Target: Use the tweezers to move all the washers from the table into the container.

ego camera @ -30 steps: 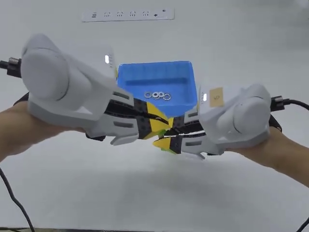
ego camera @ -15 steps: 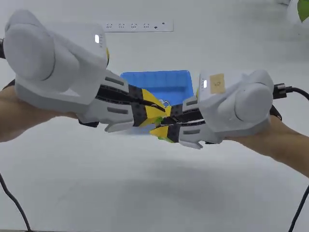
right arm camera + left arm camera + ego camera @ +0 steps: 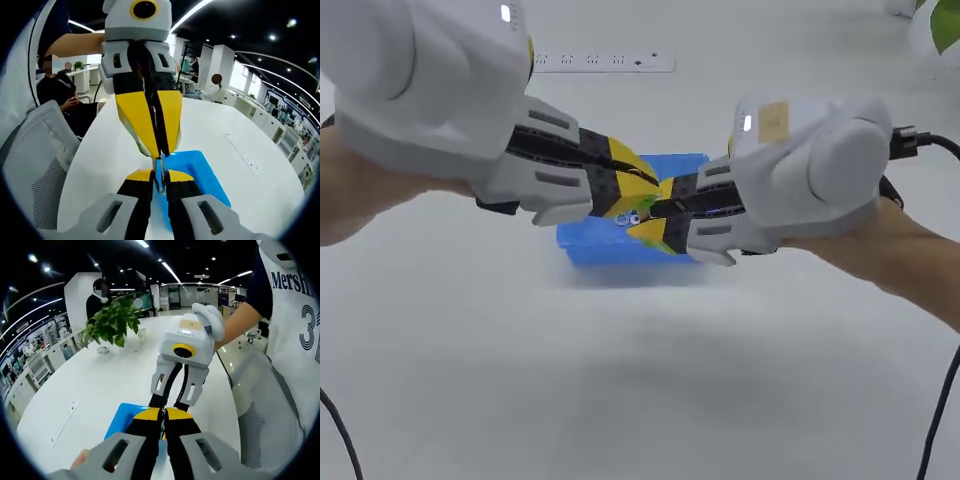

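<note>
A blue container (image 3: 588, 246) sits mid-table with a few silver washers (image 3: 628, 218) inside. Above it my two grippers meet tip to tip. The left gripper (image 3: 648, 192) comes in from the left, the right gripper (image 3: 640, 228) from the right and slightly lower. Both have their yellow jaws closed. In the right gripper view a thin metal strip, the tweezers (image 3: 159, 172), runs from between my right gripper (image 3: 159, 181) jaws up into the left gripper (image 3: 159, 151). The left gripper view has its own tips (image 3: 162, 416) against the right gripper (image 3: 170, 404), over the container (image 3: 120, 421).
A white power strip (image 3: 600, 62) lies at the table's far edge. A potted plant (image 3: 112, 322) stands further along the white table. A mesh office chair (image 3: 35, 150) is beside the table, and people sit in the background.
Both grippers have risen toward the camera and shifted over the container, staying tip to tip. The head camera has also moved, so the container sits lower behind them.
</note>
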{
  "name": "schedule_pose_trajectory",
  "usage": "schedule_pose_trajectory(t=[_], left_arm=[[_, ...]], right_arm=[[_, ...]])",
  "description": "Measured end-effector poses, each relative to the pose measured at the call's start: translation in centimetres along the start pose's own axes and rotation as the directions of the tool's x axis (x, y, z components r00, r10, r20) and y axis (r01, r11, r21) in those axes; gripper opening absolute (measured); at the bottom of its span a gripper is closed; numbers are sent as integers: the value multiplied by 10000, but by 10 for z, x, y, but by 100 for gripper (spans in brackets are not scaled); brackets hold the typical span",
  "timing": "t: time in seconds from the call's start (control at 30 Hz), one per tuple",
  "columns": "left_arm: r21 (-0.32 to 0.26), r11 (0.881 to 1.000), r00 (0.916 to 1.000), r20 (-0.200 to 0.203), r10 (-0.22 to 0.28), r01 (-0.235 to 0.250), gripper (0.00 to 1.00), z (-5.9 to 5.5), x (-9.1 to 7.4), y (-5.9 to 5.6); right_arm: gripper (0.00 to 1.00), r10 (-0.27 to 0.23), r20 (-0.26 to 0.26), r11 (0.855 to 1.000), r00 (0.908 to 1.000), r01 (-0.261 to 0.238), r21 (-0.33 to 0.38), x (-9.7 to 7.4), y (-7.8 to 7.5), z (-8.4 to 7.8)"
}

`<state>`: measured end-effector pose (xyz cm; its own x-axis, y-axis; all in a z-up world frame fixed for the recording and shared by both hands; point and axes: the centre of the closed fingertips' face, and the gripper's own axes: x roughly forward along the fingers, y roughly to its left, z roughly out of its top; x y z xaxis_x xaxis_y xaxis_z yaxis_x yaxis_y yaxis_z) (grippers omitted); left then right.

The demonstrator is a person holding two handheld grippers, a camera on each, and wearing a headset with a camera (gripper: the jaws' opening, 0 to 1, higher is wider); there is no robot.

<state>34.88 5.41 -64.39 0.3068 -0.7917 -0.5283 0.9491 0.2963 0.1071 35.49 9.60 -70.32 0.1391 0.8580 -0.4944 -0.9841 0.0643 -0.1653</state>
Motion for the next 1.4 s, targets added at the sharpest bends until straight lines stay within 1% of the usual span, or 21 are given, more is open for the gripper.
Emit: schedule_pose_trajectory(t=[0.1,0.13,0.2,0.33,0.37,0.43,0.53,0.7,0.77,0.93,1.03,1.2,1.33,1.4], left_arm=[[0,10000,10000,-43,-12,12,6,0,4,7],[-12,10000,10000,-63,-9,9,6,-1,5,10],[-23,10000,9999,-107,29,-29,6,-2,8,15],[-44,10000,9998,-196,62,-63,6,-4,15,26],[-53,10000,9998,-191,59,-60,6,-8,16,35],[-95,9999,9997,-213,72,-74,6,-9,19,41],[-126,9999,9996,-293,47,-51,6,-14,24,46],[-270,9996,9993,-376,-72,62,6,-23,32,51],[-312,9994,9987,-473,-173,158,6,-28,37,53],[-479,9983,9975,-604,-355,327,6,-39,48,56],[-715,9966,9971,-610,-455,412,6,-43,54,58],[-841,9952,9962,-669,-562,505,6,-50,60,58],[-962,9939,9957,-703,-607,538,6,-55,61,60],[-1017,9934,9960,-664,-592,523,6,-56,60,60]], right_arm=[[11,-26,0,10000,10000,26,-26,2,-7,-2],[11,-36,10,10000,10000,36,-27,4,-16,-5],[11,-97,31,9999,9999,97,-28,6,-22,-7],[11,-167,49,9998,9998,166,76,10,-31,-12],[11,-189,61,9997,9998,189,123,10,-35,-13],[11,-230,68,9996,9997,229,165,12,-40,-16],[11,-225,13,9994,9997,225,251,16,-45,-21],[11,-149,-108,9991,9998,154,406,23,-49,-32],[11,-86,-167,9987,9998,94,499,27,-50,-37],[11,20,-437,9980,9990,7,627,36,-55,-55],[11,115,-518,9968,9986,-74,794,40,-59,-65],[11,207,-721,9959,9972,-143,894,42,-55,-71],[11,268,-784,9951,9966,-191,968,43,-52,-73],[11,229,-737,9948,9970,-154,1005,42,-52,-72]])
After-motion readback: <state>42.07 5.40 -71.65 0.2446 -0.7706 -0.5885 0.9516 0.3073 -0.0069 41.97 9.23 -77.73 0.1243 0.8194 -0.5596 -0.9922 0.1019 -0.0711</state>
